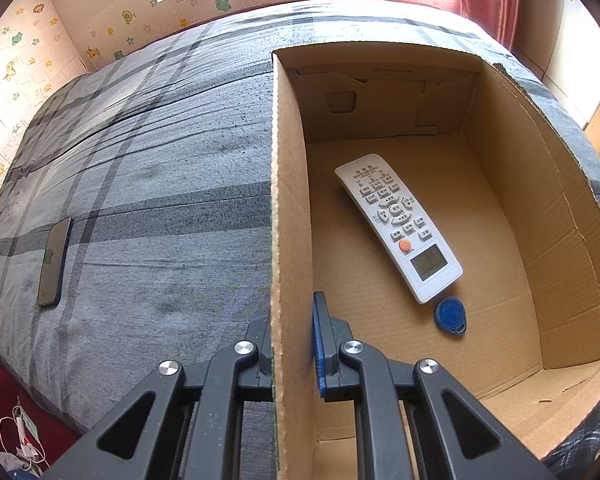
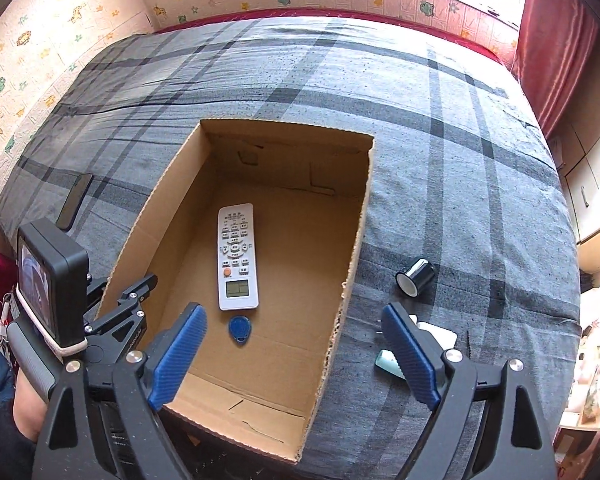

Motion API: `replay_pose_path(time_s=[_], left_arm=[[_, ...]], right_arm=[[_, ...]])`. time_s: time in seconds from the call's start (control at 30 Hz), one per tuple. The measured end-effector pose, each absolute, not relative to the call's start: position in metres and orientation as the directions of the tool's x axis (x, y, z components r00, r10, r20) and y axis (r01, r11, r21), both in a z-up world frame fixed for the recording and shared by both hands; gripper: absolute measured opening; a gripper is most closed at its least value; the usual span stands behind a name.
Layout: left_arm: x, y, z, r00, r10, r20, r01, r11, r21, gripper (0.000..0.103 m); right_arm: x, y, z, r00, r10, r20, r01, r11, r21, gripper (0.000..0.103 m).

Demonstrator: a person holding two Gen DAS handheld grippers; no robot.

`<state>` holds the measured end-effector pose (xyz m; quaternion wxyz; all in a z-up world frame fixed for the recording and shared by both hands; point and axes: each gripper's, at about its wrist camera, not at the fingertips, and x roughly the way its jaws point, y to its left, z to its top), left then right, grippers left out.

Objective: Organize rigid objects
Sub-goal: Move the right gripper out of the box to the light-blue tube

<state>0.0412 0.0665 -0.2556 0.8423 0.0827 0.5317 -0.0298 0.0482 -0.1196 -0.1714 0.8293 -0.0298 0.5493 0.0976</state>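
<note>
While the cardboard box (image 2: pixel 342 240) lies open-topped on the grey plaid bedcover (image 2: pixel 440 152), its left wall is pinched by the left gripper (image 1: pixel 294 344) — one blue-padded finger (image 1: pixel 319 352) is seen inside the box and the other outside, the jaws closed tight on the cardboard edge at the lower centre of the left wrist view. In the right wrist view the same gripper is seen at the lower left of the frame, clamped on that wall. The right gripper (image 2: pixel 294 354) is held above the near end of the box with its jaws spread wide; nothing is gripped between the blue pads (image 2: pixel 180 354), and only the box floor and the bedcover are seen through the gap. On the box floor a white remote control (image 2: pixel 238 258) is laid face up, lengthwise, with its display end toward the bottom of the frame, and a blue key fob (image 2: pixel 240 330) is placed just beside that end. Outside the box, at the right of the frame, a black roll of tape (image 2: pixel 416 276) rests on the bedcover, and a white charger (image 2: pixel 440 334) and a pale green object (image 2: pixel 386 362) are partly hidden behind the right finger. A dark phone (image 2: pixel 76 200) is seen at the left — well apart from the box.
</note>
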Motion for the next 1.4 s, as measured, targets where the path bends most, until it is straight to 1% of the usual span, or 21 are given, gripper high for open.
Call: replay_pose_path(time_s=[0.07, 0.2, 0.57, 0.9, 1.17, 1.4], left_arm=[[0.041, 0.066, -0.256, 0.433, 0.038, -0.901, 0.138, 0.985, 0.108, 0.013], [0.041, 0.066, -0.255, 0.432, 0.038, -0.901, 0.138, 0.985, 0.108, 0.013], [0.042, 0.066, -0.255, 0.432, 0.040, -0.901, 0.139, 0.984, 0.110, 0.013], [0.042, 0.066, -0.255, 0.432, 0.041, -0.901, 0.139, 0.984, 0.112, 0.013], [0.042, 0.066, -0.255, 0.432, 0.042, -0.901, 0.138, 0.984, 0.112, 0.013], [0.042, 0.065, -0.255, 0.432, 0.042, -0.901, 0.138, 0.984, 0.112, 0.013]], right_arm=[[0.048, -0.130, -0.169, 0.387, 0.119, -0.914, -0.172, 0.984, 0.055, 0.100], [0.050, -0.152, -0.167, 0.397, 0.090, -0.913, -0.119, 0.992, 0.046, 0.103], [0.051, -0.210, -0.183, 0.369, 0.019, -0.929, 0.015, 1.000, 0.026, 0.103], [0.048, -0.241, -0.227, 0.280, 0.030, -0.960, 0.102, 0.993, 0.061, 0.103], [0.047, -0.248, -0.267, 0.204, 0.074, -0.976, 0.124, 0.987, 0.100, 0.103], [0.049, -0.254, -0.298, 0.147, 0.074, -0.986, 0.155, 0.983, 0.097, 0.103]])
